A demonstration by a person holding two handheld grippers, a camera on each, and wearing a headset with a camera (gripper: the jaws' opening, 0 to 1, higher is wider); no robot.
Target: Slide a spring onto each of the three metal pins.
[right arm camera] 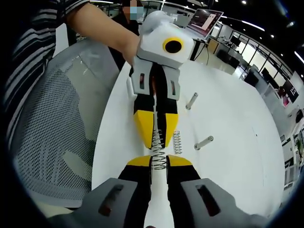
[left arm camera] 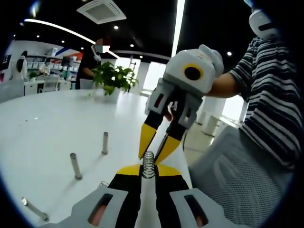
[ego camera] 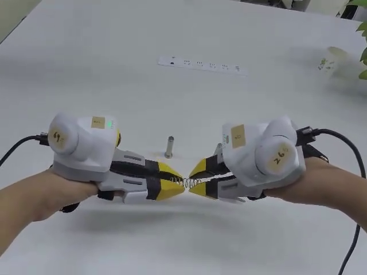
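Observation:
My two grippers meet tip to tip low over the white table (ego camera: 114,51). Between them a thin wire spring (ego camera: 190,183) runs level. My left gripper (ego camera: 182,187) is shut on one end (left arm camera: 148,165), and my right gripper (ego camera: 194,184) is shut on the other end (right arm camera: 159,159). One metal pin (ego camera: 170,146) stands upright just behind the tips. A second pin (ego camera: 218,150) is half hidden by the right gripper. Three pins (left arm camera: 105,143) (left arm camera: 75,166) (left arm camera: 32,208) show in the left gripper view. A loose spring (right arm camera: 176,141) lies on the table near two pins (right arm camera: 191,100) (right arm camera: 204,142).
A white power strip (ego camera: 202,64) lies at the back of the table. A paper cup (ego camera: 331,59) and plant leaves (ego camera: 362,34) sit at the far right. Cables trail from both grippers. A grey mesh chair (right arm camera: 61,118) stands by the table's edge.

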